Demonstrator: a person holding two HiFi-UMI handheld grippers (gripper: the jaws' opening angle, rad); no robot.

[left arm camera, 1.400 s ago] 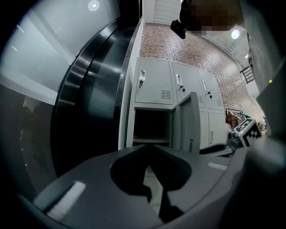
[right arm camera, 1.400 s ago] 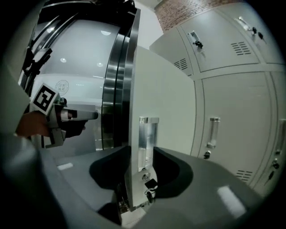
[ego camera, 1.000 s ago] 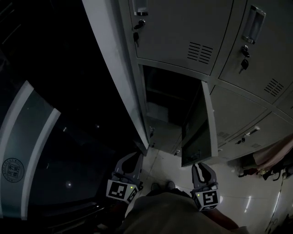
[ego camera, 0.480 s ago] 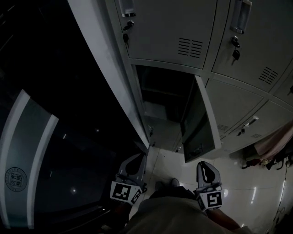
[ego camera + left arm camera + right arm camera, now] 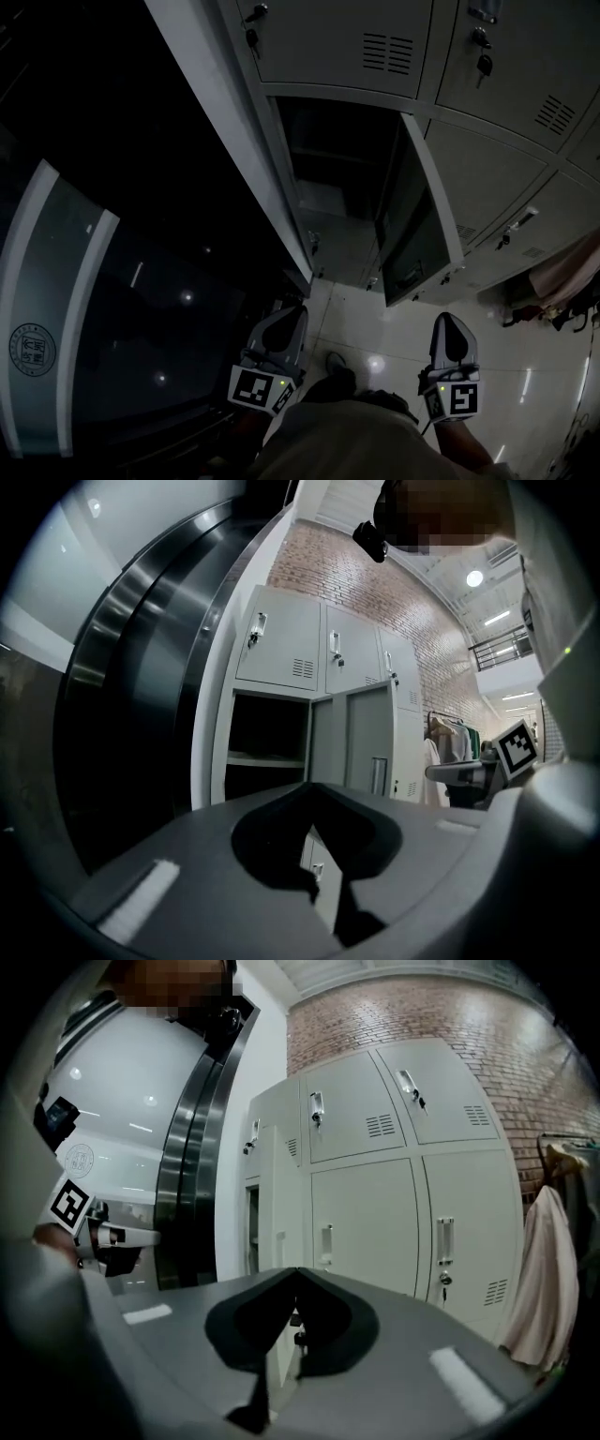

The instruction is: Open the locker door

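The lockers [image 5: 375, 37] fill the upper right of the head view, grey and in rows, with a brick wall [image 5: 356, 583] rising behind them in the left gripper view. To their left stands a dark curved wall [image 5: 56, 309] with pale bands and a round emblem. Below lies a glossy pale floor [image 5: 375, 328] with spots of reflected light. The door [image 5: 422, 234] of the leftmost locker in the middle row stands swung well out toward the person, hinged on its right side, baring a dark compartment [image 5: 337, 159] with a shelf [image 5: 267, 759] across it. Pale clothes [image 5: 539, 1279] hang at the far right beside the lockers. Both tools are held low over the floor, close to the person's body and well apart from the door. The left tool [image 5: 298, 311] has its jaws together with nothing between them; the right tool [image 5: 448, 321] is likewise closed and empty. Keys [image 5: 485, 64] hang in an upper lock.
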